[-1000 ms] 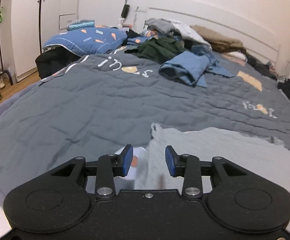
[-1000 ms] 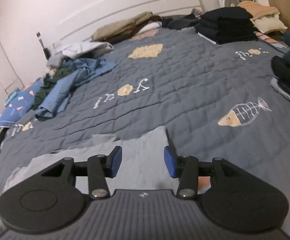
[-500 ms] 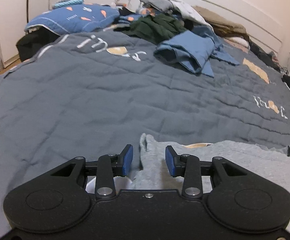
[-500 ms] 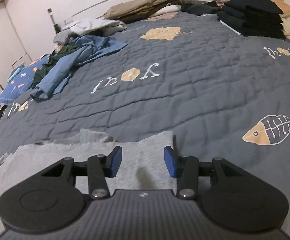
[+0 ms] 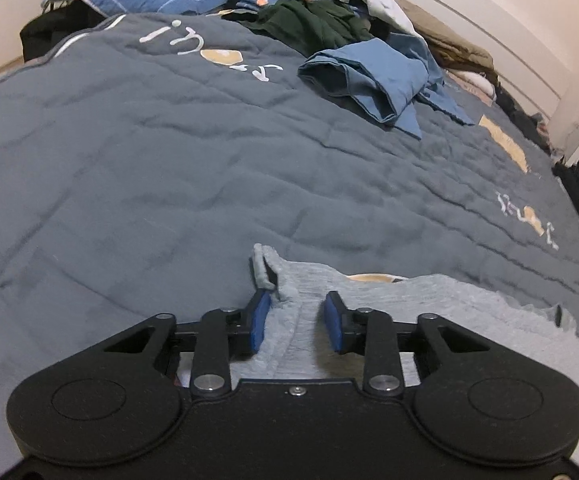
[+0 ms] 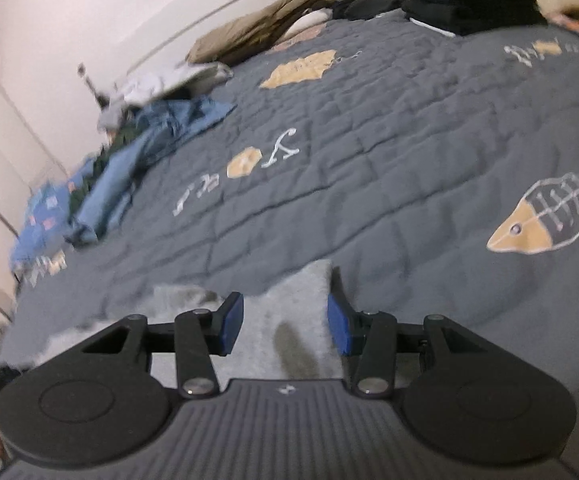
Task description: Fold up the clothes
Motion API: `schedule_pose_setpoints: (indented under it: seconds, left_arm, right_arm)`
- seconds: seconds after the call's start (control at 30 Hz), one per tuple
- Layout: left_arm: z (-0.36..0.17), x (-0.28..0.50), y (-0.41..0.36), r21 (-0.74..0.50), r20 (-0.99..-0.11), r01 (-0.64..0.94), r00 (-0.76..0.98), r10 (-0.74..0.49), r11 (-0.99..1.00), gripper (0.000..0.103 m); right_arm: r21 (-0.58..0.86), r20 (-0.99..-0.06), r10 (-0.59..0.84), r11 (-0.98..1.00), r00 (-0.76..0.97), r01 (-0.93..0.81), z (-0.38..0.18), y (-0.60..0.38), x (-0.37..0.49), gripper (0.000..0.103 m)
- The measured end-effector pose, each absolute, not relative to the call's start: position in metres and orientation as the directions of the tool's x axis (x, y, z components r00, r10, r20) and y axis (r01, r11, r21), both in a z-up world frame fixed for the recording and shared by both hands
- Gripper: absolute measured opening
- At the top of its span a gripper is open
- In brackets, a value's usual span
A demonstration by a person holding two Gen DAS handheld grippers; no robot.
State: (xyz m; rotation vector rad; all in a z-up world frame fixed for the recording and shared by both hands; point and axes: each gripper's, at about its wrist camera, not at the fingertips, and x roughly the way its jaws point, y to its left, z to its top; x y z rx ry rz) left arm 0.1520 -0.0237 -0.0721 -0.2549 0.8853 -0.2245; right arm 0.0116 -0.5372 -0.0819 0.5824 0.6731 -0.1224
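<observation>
Two corners of the grey garment (image 5: 369, 304) sit between our claws on the bed (image 5: 169, 160). Left claw (image 5: 296, 322) has just been closing, not yet pinching; right claw (image 6: 285, 326) spread — we seat both deep before lifting.

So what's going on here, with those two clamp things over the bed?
A person is folding laundry with a handheld gripper in each hand. Both are down at a light grey garment spread on the dark grey quilt. The left gripper has just been closing over a bunched corner of it; the right gripper is open over another corner. More unfolded clothes wait farther up the bed.
</observation>
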Motion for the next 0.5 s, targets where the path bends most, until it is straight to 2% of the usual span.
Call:
schedule_pose_setpoints:
  seconds: [0.1,0.27,0.5]
  left_arm:
    - [-0.071,0.150,-0.026,-0.301,-0.727,0.091,0.623,-0.290,0.949,0.016]
    - [-0.070,0.150,-0.024,-0.293,-0.724,0.081,0.633,-0.276,0.953,0.015]
    - [-0.073,0.151,-0.026,-0.272,-0.735,0.081,0.626,-0.261,0.959,0.015]
  right_arm:
    - [0.460,-0.623,0.067,0.837,0.780,0.295,-0.084,-0.534,0.015,0.045]
    - [0.459,-0.624,0.049,0.831,0.780,0.315,-0.092,-0.533,0.021,0.045]
    - [0.420,-0.676,0.031,0.837,0.736,0.351,-0.104,-0.534,0.036,0.047]
